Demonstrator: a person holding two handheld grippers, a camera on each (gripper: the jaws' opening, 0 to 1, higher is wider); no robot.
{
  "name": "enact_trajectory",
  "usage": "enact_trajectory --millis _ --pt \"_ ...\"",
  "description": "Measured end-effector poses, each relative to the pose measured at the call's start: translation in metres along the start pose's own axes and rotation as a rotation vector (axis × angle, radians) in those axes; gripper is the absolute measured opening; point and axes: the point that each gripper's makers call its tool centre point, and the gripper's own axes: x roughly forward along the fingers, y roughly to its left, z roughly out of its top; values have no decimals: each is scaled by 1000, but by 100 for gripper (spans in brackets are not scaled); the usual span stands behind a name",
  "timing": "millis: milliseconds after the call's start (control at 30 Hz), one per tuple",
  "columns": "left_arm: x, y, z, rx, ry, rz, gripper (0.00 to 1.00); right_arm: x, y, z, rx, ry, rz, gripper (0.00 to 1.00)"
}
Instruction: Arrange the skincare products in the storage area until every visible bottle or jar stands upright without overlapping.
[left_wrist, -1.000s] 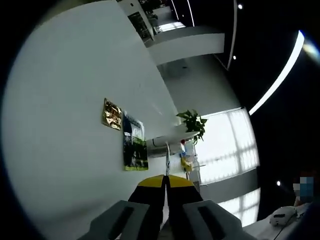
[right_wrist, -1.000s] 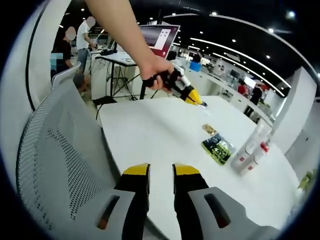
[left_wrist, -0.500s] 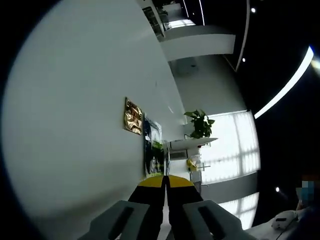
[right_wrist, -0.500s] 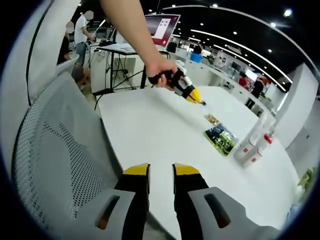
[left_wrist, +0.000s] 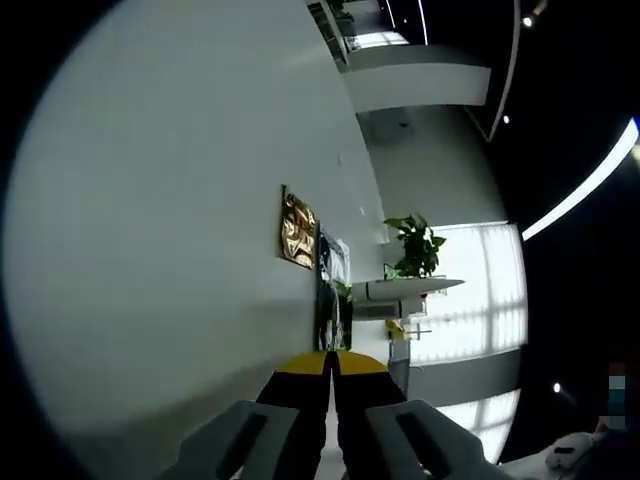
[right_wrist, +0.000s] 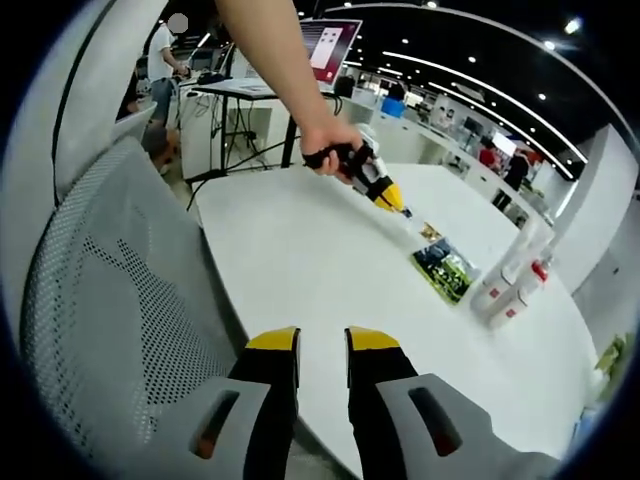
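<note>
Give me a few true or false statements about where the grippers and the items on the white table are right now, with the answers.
1. The left gripper has its jaws closed, holding nothing. True.
2. The right gripper clamps a bottle. False: its jaws stand apart, holding nothing.
3. The two clear bottles with red labels stand upright on the round white table. True.
4. The gold foil sachet lies on top of the dark green printed packet. False: they lie side by side.
5. The grey mesh chair is on the table. False: it stands beside it.
</note>
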Motion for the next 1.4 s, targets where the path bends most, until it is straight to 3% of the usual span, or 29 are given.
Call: enact_trajectory --millis 233,300,400,567,800,1400 --pt "7 15 -1 24 18 85 1 1 3 -1 2 2 16 16" --pt "8 21 -1 71 24 132 1 2 4 -1 5 -1 21 16" --pt "11 21 -1 52 30 135 1 2 5 -1 4 0 29 16" --pt "12 31 2 77 35 223 2 2 6 -1 7 -1 35 16" --pt "15 30 8 62 37 289 2 2 7 -1 9 -4 40 16" --pt "15 32 6 115 132 423 3 1 5 0 6 -11 28 16"
